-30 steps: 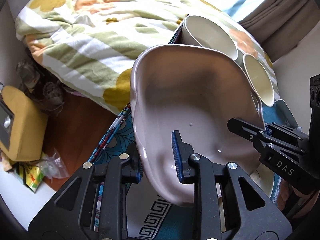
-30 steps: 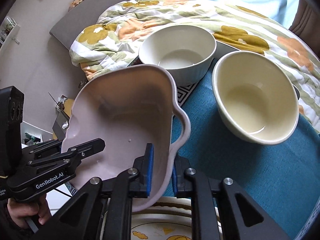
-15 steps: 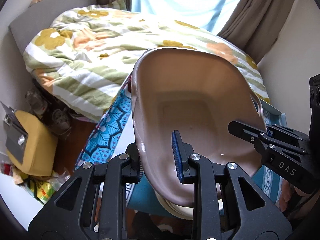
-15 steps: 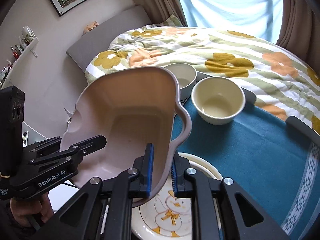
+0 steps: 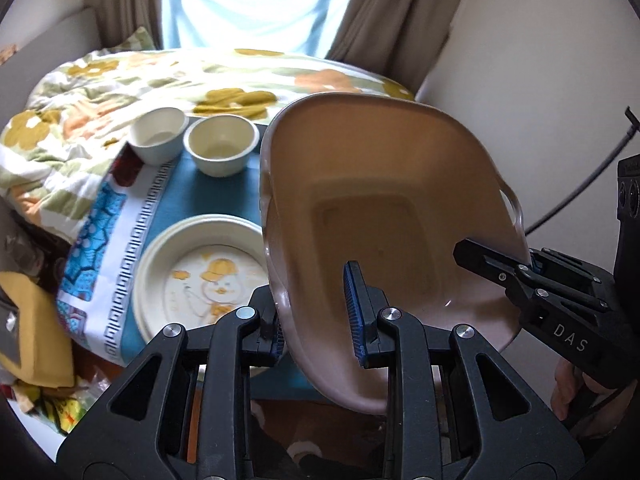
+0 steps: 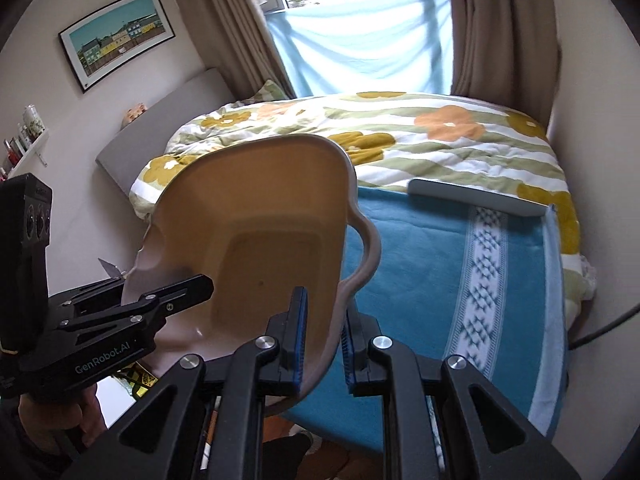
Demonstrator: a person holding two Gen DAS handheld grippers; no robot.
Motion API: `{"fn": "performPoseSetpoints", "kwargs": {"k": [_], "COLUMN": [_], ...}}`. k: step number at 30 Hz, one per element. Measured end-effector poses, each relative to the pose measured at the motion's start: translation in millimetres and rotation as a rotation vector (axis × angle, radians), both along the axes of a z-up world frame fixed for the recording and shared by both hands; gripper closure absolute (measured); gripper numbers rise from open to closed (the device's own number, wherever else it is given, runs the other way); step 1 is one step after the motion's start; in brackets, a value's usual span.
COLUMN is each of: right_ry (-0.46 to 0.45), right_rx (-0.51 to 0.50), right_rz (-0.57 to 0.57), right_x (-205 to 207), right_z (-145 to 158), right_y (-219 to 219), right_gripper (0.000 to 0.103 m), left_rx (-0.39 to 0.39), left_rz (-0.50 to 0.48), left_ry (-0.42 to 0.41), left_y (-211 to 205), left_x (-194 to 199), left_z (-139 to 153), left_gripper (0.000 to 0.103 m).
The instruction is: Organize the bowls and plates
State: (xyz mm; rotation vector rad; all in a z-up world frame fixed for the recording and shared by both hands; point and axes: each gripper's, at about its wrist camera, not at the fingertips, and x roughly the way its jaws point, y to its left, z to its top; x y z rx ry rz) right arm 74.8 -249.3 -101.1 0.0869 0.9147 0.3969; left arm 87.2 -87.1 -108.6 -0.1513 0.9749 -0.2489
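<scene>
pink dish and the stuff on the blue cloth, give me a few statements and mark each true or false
1. Both grippers are clamped on the pink dish. True: the left gripper pinches one rim, the right gripper the opposite rim by a loop handle.
2. The pink dish rests flat on the blue cloth. False: it is held tilted in the air above it.
3. Two bowls sit side by side at the cloth's far end. True.
4. The two bowls are stacked inside each other. False: they stand next to each other, both empty.
5. A plate with a cartoon picture lies on the cloth. True.
6. The plate holds food. False: it looks empty apart from its printed picture.
</scene>
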Motion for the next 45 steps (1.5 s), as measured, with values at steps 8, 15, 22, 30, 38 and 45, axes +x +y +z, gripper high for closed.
{"fn": "performPoseSetpoints", "kwargs": {"k": [8,15,22,30,38,45], "right_ry": [0.095,0.195,0.229,0.235,0.256,0.254], "right_rx": [0.017,0.023,0.045,0.052,0.075,0.075], "right_rz": [-0.203,-0.295,-0.314,-0.3,-0.311,-0.332], "right_x": [-20.5,-15.1,-3.3,5.8,8.5,9.2], "right_z": [-31.5,-90.5,-127.6,-143.3,-146.4,-149.4], "right_y": [-94.7,-133.3,-148.2,-148.8,-150.3,-148.8], "right_gripper": [0.088,0.089,0.089,0.089,0.089,0.066], "left_rx": [-0.011,0.016,0.042,0.076,0.094,0.08], "left_rz": [-0.182,-0.272,-0.256,-0.227,-0.219,-0.201], "left_ry": [0.09,0.173,0.239,0.239,0.223,0.191], "left_y": [-99.8,-148.0,-164.1,-160.0,-159.8,-158.1], "left_x": [13.7,37.7,50.3,58.4,59.6,59.7], "left_z": [-50.9,-110.1,-153.6,-164.7,-162.0,-157.1], "left_gripper": [0.081,0.081,0.081,0.081,0.06,0.023]}}
